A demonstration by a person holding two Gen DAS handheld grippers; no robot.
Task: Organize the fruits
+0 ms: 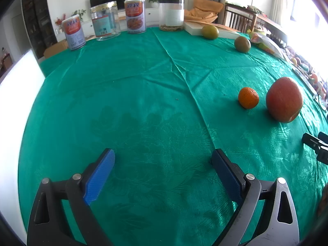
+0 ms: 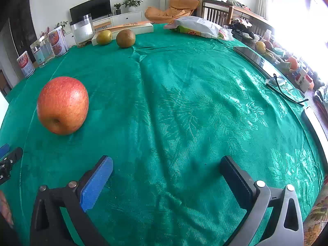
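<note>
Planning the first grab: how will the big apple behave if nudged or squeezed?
The apple lies tipped on its side on the cloth, so a nudge would probably roll it. It looks firm and smooth, so it may slip. It seems wide, needing nearly full opening.

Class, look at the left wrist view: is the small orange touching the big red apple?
No. The small orange sits apart from the apple, with green tablecloth showing between them.

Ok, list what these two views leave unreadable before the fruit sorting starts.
- Small orange: absent from the right wrist view, probably behind the apple.
- Right gripper in the left wrist view: cut off by the frame edge.
- Cans' print: too small to read.
- Goods beyond the table's right edge: washed out by window glare.
</note>
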